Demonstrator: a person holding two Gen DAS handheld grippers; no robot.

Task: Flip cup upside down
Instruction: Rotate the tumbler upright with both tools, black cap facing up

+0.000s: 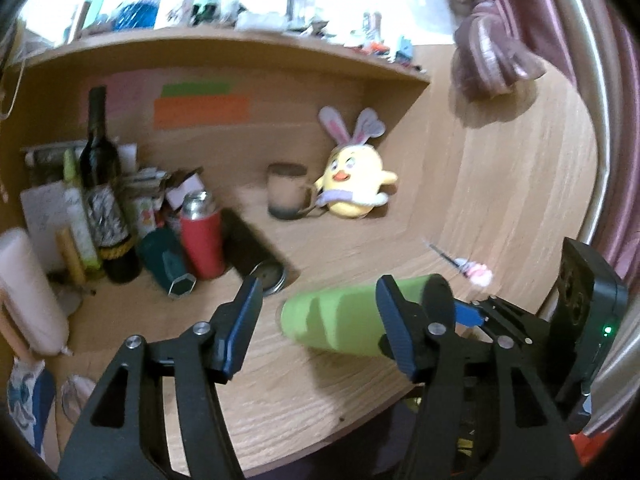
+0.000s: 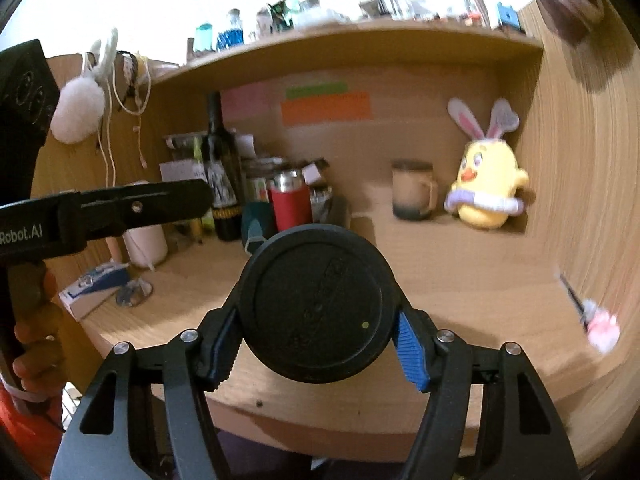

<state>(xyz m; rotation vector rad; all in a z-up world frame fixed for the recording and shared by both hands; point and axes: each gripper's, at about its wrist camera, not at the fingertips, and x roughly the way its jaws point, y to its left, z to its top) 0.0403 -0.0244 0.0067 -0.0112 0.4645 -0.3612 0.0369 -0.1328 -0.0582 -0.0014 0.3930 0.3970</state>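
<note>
The cup is a green tumbler with a black lid end, lying level above the surface at lower centre of the left view. The right tool clamps it by that black end, which fills the centre of the right view between the blue pads. The smooth, stiff wall looks slippery, and the body probably has some weight, so a hold near one end may let it sag or twist. A grip nearer the middle would likely be steadier.

The left tool stands open in front of the cup, one finger overlapping its body, gripping nothing.

Left of centre, well apart, stand a red flask, a dark bottle and a black flask lying on its side. A mug and a yellow plush sit at centre back. A pink-tipped pen lies near, right of the cup. Below the cup the wood looks bare, so I judge little blocks the turn.
</note>
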